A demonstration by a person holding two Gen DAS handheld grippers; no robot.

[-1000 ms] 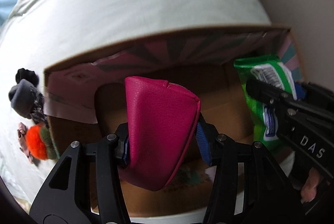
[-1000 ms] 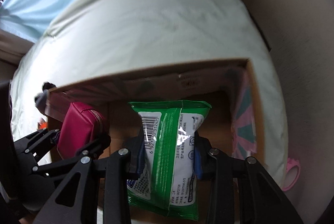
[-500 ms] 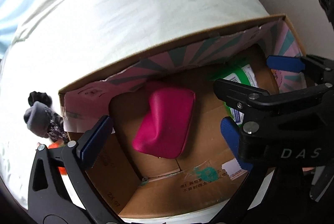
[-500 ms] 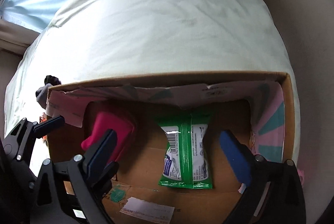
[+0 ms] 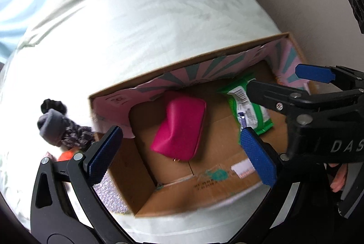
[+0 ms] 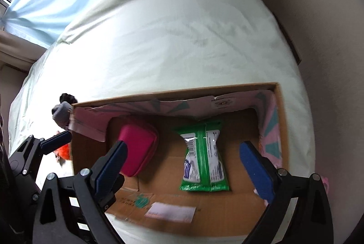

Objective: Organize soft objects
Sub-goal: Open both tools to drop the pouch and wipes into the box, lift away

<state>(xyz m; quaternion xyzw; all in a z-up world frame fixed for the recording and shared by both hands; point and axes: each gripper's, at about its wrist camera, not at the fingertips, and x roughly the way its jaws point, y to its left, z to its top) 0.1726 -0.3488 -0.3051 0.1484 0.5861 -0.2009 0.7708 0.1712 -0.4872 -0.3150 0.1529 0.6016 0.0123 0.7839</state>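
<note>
On the pale green bedsheet (image 6: 173, 39), far left of the scene, a small heap of soft things lies just outside the cardboard box (image 5: 145, 196): a black scrunchie (image 5: 53, 105), a grey knitted piece (image 5: 51, 128) and, nearer, an orange fluffy item (image 5: 67, 156) partly hidden behind the left gripper's finger. The left gripper (image 5: 182, 155) is spread wide and holds nothing; its blue pads (image 5: 104, 155) stand well apart above the box, one over the box's left wall and one over the floor near the wipes, and neither touches anything. Inside the box, toward the left and against the far wall, lies the magenta pouch (image 5: 180, 130), lying free on the brown floor, its far end tipped up against the pink and teal patterned lining (image 5: 200, 71). To its right, apart from it, the green pack of wipes (image 6: 203, 157) lies flat on the floor with its barcode side up. The right gripper (image 6: 184, 166) is likewise released and empty, its jaws set wide, one blue pad (image 6: 256, 171) near the box's right wall and the other over the near end of the pouch; the wipes lie between them, untouched. A white label (image 6: 170, 213) is stuck on the near floor flap.
</note>
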